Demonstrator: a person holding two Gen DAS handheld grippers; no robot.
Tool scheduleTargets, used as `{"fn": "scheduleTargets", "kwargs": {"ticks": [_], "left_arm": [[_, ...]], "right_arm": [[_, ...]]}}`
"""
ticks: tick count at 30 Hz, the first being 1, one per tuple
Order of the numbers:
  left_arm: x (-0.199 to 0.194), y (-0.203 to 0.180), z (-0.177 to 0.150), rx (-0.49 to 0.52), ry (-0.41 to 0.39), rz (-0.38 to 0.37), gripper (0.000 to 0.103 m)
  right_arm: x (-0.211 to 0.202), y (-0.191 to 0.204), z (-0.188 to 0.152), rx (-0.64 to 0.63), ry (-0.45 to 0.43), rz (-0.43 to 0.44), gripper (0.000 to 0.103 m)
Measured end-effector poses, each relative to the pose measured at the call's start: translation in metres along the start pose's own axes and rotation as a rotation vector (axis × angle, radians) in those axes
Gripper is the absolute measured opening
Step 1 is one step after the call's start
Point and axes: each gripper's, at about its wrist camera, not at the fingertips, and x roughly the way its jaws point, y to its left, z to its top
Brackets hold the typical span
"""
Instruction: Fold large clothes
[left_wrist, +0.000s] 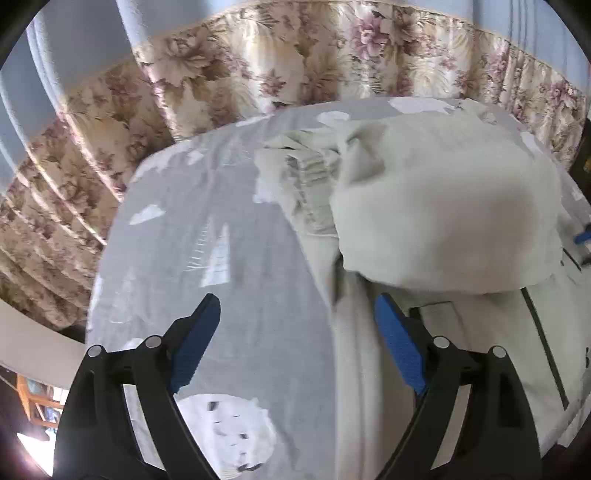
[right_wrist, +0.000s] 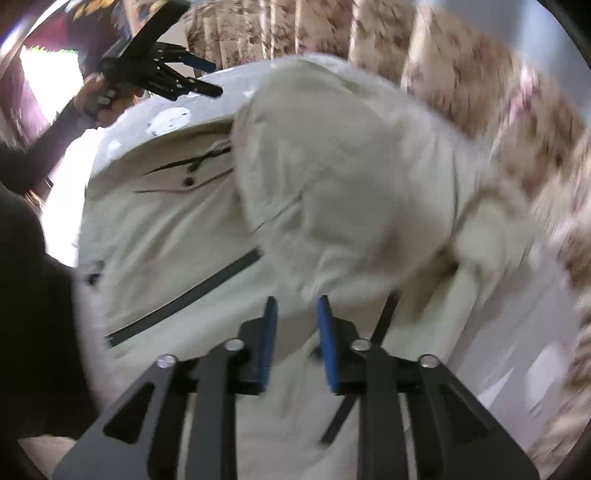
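A large cream jacket (left_wrist: 443, 206) with dark zippers lies on a grey sheet with white patterns (left_wrist: 207, 221); a sleeve or part is folded over its body. My left gripper (left_wrist: 295, 306) is open and empty, above the sheet at the jacket's left edge. In the right wrist view the jacket (right_wrist: 332, 177) fills the middle, blurred by motion. My right gripper (right_wrist: 295, 306) hangs just over the jacket with its jaws a narrow gap apart; nothing shows between them. The left gripper also shows in the right wrist view (right_wrist: 212, 79), held by a hand at the far left.
Floral curtains (left_wrist: 258, 66) hang behind the bed along its far edge. A wooden piece of furniture (left_wrist: 33, 402) stands low at the left. The person's dark sleeve (right_wrist: 33, 295) fills the left of the right wrist view.
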Motion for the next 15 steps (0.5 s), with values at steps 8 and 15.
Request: {"fn": "scheduleTargets", "kwargs": {"ticks": [8, 15], "left_arm": [[0.006, -0.008, 0.054, -0.03, -0.036, -0.071, 0.091], [0.072, -0.036, 0.107, -0.018, 0.132, -0.122, 0.085]], "right_arm": [[-0.015, -0.083, 0.024, 0.391, -0.248, -0.231, 0.055], [0.061, -0.123, 0.054, 0.602, -0.168, -0.046, 0.053]]}}
